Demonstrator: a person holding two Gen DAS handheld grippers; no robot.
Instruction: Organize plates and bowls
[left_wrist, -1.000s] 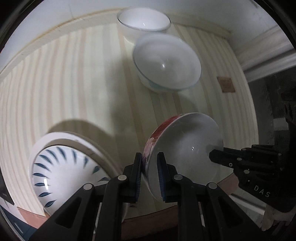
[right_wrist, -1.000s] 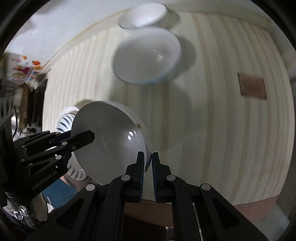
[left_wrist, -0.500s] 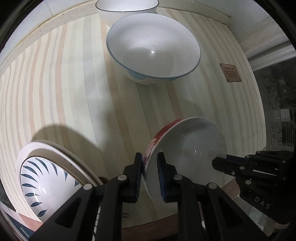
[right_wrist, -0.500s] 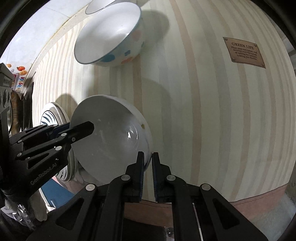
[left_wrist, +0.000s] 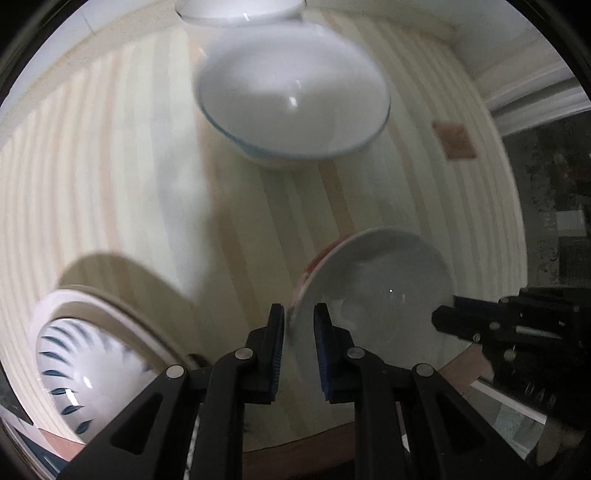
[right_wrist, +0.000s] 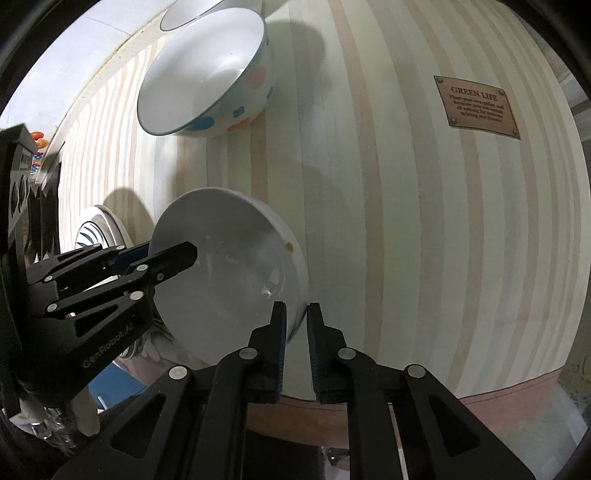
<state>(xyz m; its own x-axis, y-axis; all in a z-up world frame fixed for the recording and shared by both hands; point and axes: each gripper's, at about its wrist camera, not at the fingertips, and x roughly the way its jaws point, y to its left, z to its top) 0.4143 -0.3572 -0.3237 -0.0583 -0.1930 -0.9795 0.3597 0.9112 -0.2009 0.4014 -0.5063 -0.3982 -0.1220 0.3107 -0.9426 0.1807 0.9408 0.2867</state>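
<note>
White, red-trimmed bowl (left_wrist: 373, 288) hangs clamped at opposite rims by left gripper (left_wrist: 298, 334) and right gripper (right_wrist: 295, 332), blurring the spotted bowl (left_wrist: 295, 96) beyond.

The red-patterned bowl (left_wrist: 373, 288), gripped on opposite rims by the left gripper (left_wrist: 298, 347) and right gripper (right_wrist: 296, 336), now sits closer to the polka-dot bowl (right_wrist: 207, 81), which looms larger in both wrist views than a second ago, and the left view blurs again.
</note>
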